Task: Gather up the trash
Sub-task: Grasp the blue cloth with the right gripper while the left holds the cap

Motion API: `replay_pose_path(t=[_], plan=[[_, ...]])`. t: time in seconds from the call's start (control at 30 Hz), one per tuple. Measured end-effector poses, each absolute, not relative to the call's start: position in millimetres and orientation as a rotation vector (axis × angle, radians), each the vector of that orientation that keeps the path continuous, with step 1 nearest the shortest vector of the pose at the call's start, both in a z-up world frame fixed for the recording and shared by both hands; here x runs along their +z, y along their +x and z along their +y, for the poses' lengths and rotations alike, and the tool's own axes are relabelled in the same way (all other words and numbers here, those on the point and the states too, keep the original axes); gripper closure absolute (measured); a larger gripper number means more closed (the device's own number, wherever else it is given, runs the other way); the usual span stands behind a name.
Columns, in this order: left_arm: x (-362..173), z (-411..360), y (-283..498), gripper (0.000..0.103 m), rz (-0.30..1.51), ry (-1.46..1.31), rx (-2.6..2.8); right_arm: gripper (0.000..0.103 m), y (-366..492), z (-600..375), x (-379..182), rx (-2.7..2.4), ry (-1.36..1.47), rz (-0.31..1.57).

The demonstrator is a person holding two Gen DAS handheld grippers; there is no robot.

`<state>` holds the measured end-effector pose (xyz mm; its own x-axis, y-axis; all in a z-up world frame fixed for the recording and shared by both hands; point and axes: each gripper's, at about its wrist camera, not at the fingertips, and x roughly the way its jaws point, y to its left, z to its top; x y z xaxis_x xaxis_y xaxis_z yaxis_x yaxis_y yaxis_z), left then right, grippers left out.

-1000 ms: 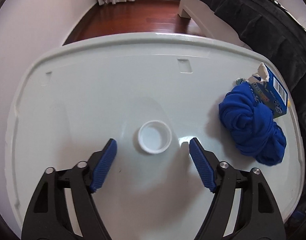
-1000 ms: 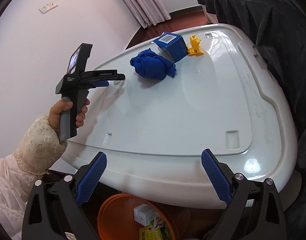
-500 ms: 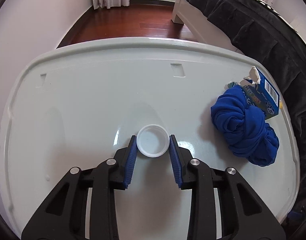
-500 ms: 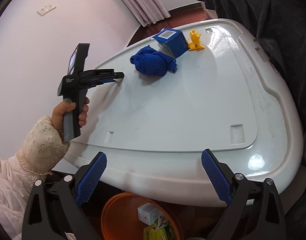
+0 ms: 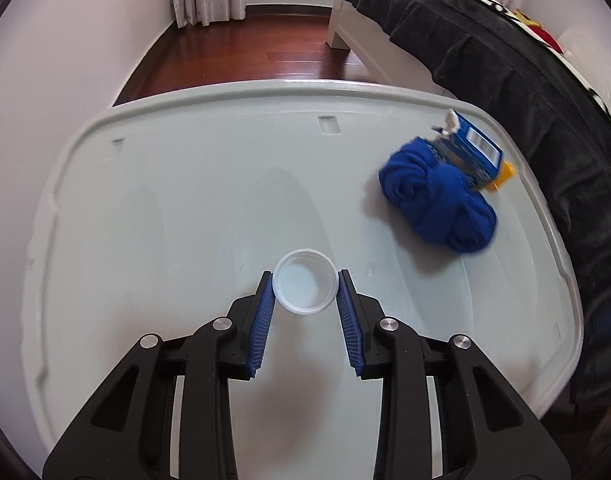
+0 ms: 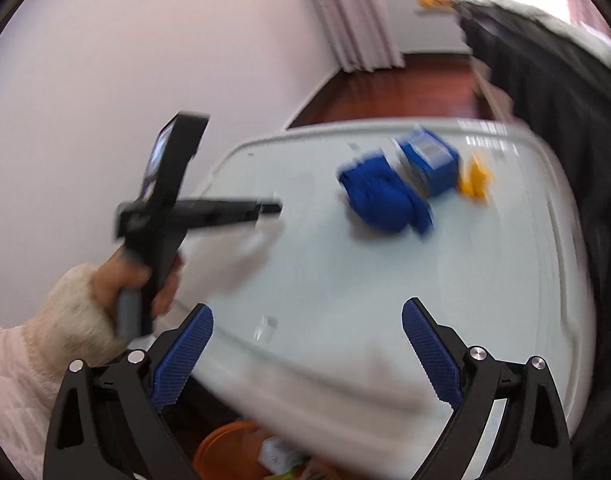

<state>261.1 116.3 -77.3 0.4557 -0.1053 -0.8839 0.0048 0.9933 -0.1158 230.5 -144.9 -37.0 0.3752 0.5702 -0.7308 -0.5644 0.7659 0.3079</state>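
A small white round cap (image 5: 305, 287) sits between the blue pads of my left gripper (image 5: 305, 276), which is shut on it just above the white plastic tabletop (image 5: 185, 200). A crumpled blue cloth (image 5: 437, 204) lies to the right, against a torn blue carton (image 5: 473, 148) and a yellow piece (image 5: 503, 174). The blurred right wrist view shows my right gripper (image 6: 308, 308) open over the table's near edge, with nothing between its pads. It also shows the left gripper (image 6: 265, 208) held by a hand (image 6: 121, 280), the blue cloth (image 6: 381, 200) and the blue carton (image 6: 429, 160).
An orange bin (image 6: 225, 448) holding some packaging stands on the floor under the table's near edge. A bed with a dark cover (image 5: 525, 92) runs along the right side. A white wall (image 5: 65, 80) is at the left, and wooden floor (image 5: 265, 48) lies beyond.
My left gripper closed its jaws on the white cap and has risen slightly with it. My right gripper swung up and rolled, so its view now looks along the table.
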Motion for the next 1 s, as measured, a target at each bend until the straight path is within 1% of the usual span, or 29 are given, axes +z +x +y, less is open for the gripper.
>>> replay_pose_path(t=[0.17, 0.37, 0.83, 0.93, 1.0], plan=[[-64.3, 125.0, 229.1, 0.072, 1.097, -0.095, -0.079, 0.009, 284.3, -114.5, -31.4, 0.786, -0.096, 0.943], [-62.6, 131.4, 213.0, 0.072, 1.081, -0.086, -0.068, 0.009, 334.4, -91.5, -52.4, 0.824, -0.133, 1.011], [-61.7, 119.8, 211.7, 0.072, 1.070, -0.073, -0.134, 0.008, 386.8, -68.2, -104.4, 0.749, -0.229, 1.100], [-61.1, 119.2, 211.2, 0.072, 1.066, -0.075, -0.139, 0.008, 389.7, -67.0, -109.0, 0.734, -0.250, 1.075], [-62.2, 118.8, 211.3, 0.072, 1.071, -0.082, -0.147, 0.008, 385.9, -59.9, -112.9, 0.714, -0.313, 1.063]])
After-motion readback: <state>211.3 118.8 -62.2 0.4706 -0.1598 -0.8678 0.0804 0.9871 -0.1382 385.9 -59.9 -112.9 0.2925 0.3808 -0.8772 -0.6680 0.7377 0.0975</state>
